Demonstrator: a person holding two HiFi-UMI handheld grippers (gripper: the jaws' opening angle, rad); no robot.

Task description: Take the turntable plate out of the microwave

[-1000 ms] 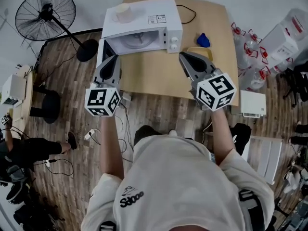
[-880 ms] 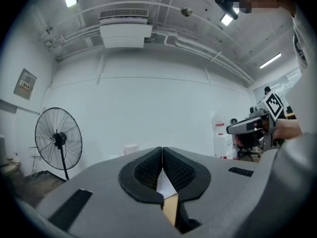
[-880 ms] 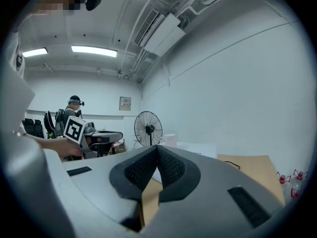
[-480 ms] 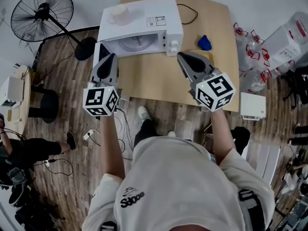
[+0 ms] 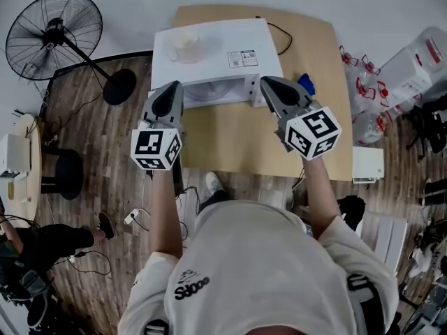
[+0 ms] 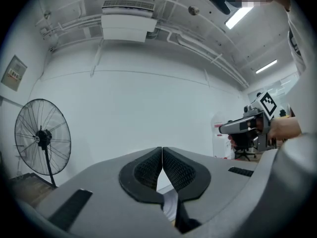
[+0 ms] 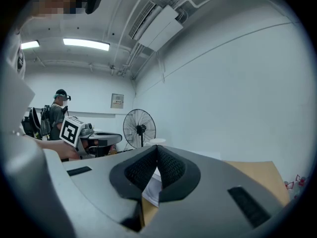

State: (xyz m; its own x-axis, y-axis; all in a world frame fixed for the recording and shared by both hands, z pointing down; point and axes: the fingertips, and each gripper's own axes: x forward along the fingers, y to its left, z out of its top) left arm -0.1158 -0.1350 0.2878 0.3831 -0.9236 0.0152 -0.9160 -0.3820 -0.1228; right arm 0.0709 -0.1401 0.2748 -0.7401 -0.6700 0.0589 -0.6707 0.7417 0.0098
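Observation:
The white microwave (image 5: 216, 51) stands at the back of a wooden table (image 5: 237, 135), its front facing me. Its cavity (image 5: 213, 94) shows only as a narrow strip, and the turntable plate cannot be made out in it. My left gripper (image 5: 174, 87) is shut and empty, level, its tip at the left end of the microwave's front. My right gripper (image 5: 268, 83) is also shut and empty, at the front's right end by the control panel. In the gripper views both sets of jaws, left (image 6: 162, 155) and right (image 7: 157, 152), meet with nothing between them.
A pale cup (image 5: 185, 44) sits on top of the microwave. A blue object (image 5: 306, 84) lies on the table to its right, and a black cable (image 5: 279, 30) runs behind. A standing fan (image 5: 52, 30) is at the left, water bottles (image 5: 363, 82) at the right.
Both grippers have moved forward toward the microwave and now sit at its front corners. The person has stepped closer to the table. Both stay shut.

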